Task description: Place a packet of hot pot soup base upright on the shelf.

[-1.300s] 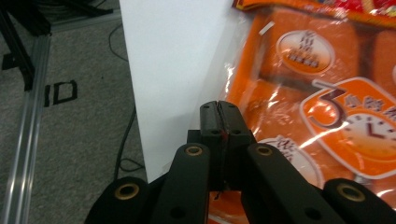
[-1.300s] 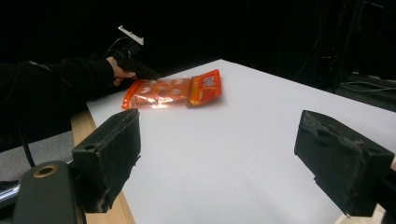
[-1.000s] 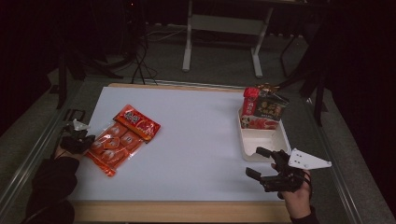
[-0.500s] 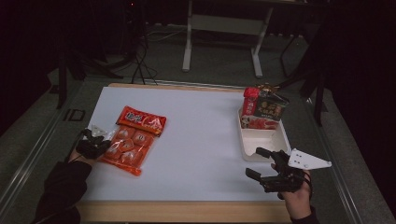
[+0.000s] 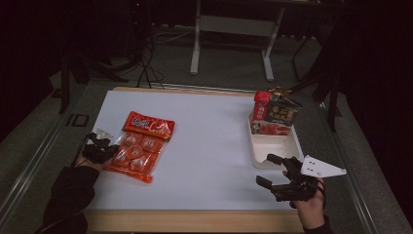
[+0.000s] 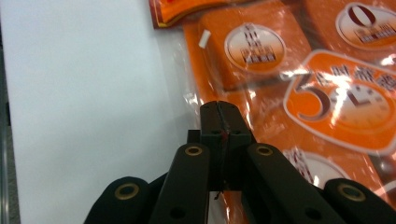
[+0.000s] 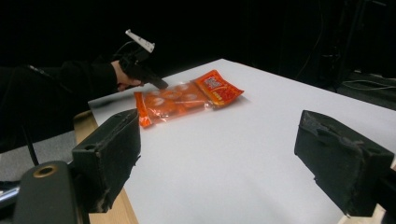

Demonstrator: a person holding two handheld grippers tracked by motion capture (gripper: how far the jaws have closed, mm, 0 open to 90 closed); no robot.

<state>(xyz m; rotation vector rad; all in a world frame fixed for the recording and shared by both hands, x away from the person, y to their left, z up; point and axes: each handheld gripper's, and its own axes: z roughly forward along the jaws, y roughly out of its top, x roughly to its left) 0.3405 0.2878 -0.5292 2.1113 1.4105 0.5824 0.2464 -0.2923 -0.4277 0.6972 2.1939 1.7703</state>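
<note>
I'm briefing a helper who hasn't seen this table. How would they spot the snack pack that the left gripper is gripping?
On the white table, look to the left side, where two orange-red packs lie together. The one meant is the clear multi-pack of small orange packets, nearer the person. The left gripper has its jaws shut on the pack's edge, and the smaller red pack lies across its far end.

The room is dim — light falls from above on the white table (image 5: 209, 146), while the floor and far background sink into near black. Shadows on the table are soft and short. In the left gripper view, glare streaks the clear orange snack pack (image 6: 299, 93), and its print is blurred — the close black jaws look soft too.
</note>
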